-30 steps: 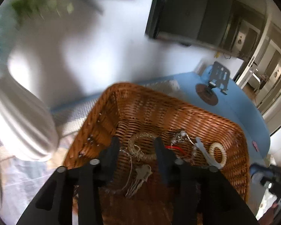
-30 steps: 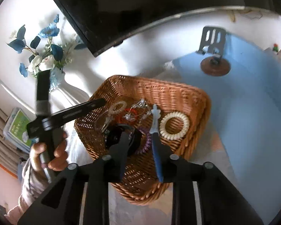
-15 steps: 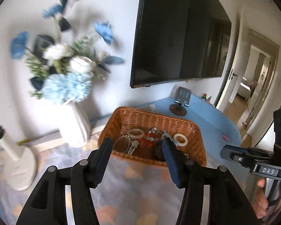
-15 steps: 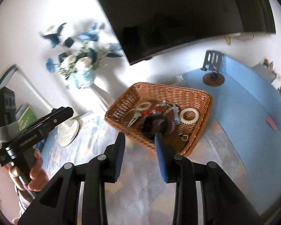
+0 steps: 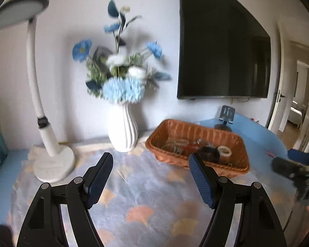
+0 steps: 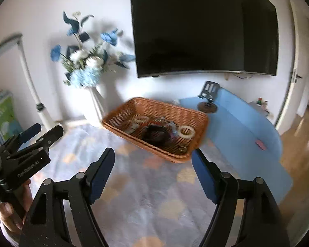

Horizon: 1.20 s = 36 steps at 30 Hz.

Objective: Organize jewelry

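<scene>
Left wrist view: left gripper [image 5: 150,177], jaws just opened wide, nothing between its ribbed blue pads, above a patterned cloth [image 5: 146,201]; the woven wicker basket [image 5: 197,144] holding jewelry [image 5: 222,150] sits beyond, beside a fluted white vase [image 5: 123,130]. Right wrist view: right gripper [image 6: 153,171], jaws likewise just spread and empty, faces the basket [image 6: 154,127]; a pale coiled ring [image 6: 187,131] lies inside.

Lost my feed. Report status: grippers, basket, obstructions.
Left gripper and right gripper open, jaws just widened, nothing between them. Basket holds the jewelry, beyond both. Cloth bare between grippers and basket.
</scene>
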Each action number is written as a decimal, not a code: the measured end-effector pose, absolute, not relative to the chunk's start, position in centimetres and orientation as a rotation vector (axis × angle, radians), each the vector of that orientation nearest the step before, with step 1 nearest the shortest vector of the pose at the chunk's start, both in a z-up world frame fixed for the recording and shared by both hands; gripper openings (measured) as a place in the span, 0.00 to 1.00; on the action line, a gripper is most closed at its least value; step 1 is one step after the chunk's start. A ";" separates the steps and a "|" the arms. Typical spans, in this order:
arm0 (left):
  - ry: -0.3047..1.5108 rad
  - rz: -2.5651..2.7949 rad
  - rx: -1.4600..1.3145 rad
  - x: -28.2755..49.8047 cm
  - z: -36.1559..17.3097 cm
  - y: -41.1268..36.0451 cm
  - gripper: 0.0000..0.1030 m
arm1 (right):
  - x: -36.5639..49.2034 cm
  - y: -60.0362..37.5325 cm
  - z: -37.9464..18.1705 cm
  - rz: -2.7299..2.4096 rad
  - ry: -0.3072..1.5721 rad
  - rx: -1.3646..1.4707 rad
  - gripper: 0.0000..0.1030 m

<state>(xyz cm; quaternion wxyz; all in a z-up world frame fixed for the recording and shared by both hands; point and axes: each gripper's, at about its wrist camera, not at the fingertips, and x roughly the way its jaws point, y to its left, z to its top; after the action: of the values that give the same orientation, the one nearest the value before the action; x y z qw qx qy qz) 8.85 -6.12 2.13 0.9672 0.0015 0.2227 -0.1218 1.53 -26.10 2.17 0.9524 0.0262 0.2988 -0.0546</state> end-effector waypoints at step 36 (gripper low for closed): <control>0.441 -0.113 0.010 9.0 -1.2 -4.2 0.75 | 4.6 -27.4 -3.0 -0.205 0.755 0.032 0.77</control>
<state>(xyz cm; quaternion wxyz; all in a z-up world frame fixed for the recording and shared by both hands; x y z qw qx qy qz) 9.02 -4.25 -1.17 0.9742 0.0052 0.2185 -0.0560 4.62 -27.43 -2.96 0.9243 0.0156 0.3680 -0.0999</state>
